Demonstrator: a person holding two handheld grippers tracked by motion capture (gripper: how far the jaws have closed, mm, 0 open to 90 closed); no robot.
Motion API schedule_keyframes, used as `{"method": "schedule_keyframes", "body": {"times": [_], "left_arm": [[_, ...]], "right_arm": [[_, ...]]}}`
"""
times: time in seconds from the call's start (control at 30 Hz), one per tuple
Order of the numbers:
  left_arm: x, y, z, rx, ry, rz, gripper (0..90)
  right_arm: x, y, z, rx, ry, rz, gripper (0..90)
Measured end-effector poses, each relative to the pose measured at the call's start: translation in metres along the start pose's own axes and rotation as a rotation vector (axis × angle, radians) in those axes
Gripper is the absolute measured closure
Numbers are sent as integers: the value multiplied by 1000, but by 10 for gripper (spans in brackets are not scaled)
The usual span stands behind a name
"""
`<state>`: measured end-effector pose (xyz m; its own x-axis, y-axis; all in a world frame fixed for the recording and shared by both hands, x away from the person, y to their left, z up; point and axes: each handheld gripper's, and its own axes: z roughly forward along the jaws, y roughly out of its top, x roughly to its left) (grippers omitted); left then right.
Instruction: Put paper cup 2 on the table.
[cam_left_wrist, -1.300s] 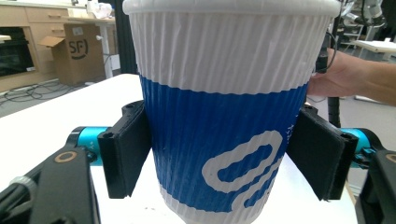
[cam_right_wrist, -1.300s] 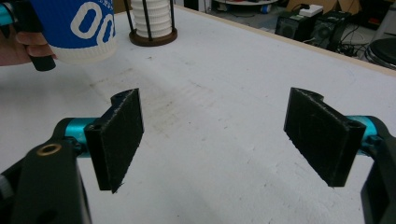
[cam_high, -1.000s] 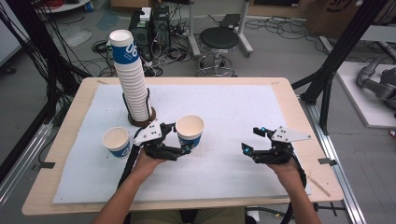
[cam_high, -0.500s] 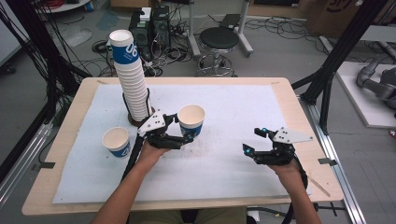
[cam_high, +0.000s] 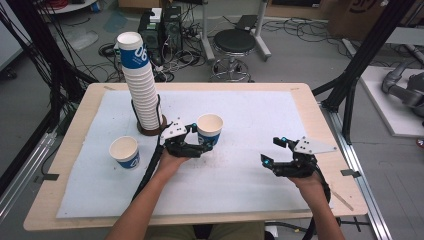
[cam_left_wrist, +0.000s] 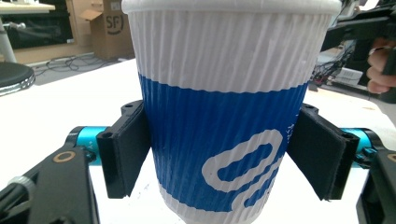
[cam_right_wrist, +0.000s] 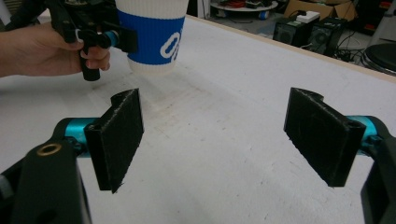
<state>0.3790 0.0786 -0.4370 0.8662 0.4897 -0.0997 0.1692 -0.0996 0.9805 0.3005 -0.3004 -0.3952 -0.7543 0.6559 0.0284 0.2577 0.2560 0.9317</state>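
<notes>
A blue-and-white ribbed paper cup (cam_high: 210, 129) stands upright between the jaws of my left gripper (cam_high: 206, 141), just right of the tall stack of cups (cam_high: 140, 85). In the left gripper view both black pads (cam_left_wrist: 128, 149) press on the sides of the cup (cam_left_wrist: 224, 116). Its base sits at or just above the white mat; I cannot tell whether it touches. My right gripper (cam_high: 272, 151) hovers low at the table's right, open, with bare mat between its pads (cam_right_wrist: 119, 135). Its view shows the cup (cam_right_wrist: 152, 37) and the left gripper (cam_right_wrist: 100, 35) farther off.
A second paper cup (cam_high: 125, 151) stands upright at the front left of the white mat (cam_high: 260, 110). The stack rises from a dark round holder (cam_high: 152, 131). A stool and cables lie on the floor beyond the table's far edge.
My left hand has carried the cup a little to the right and farther from the person, and lower. The right gripper has stayed where it was.
</notes>
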Motion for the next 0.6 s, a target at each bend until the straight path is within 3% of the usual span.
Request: {"method": "schedule_keyframes", "body": {"times": [0.23,0.47,0.6], "left_arm": [[1,-10,12,50,14,-20,248],[1,-12,18,95,36,-14,250],[-2,-11,23,148,70,5,251]], "right_arm": [[0,1,-1,-5,2,1,204],[-1,1,-2,-10,2,-3,204],[0,2,-2,-10,5,-3,204]]}}
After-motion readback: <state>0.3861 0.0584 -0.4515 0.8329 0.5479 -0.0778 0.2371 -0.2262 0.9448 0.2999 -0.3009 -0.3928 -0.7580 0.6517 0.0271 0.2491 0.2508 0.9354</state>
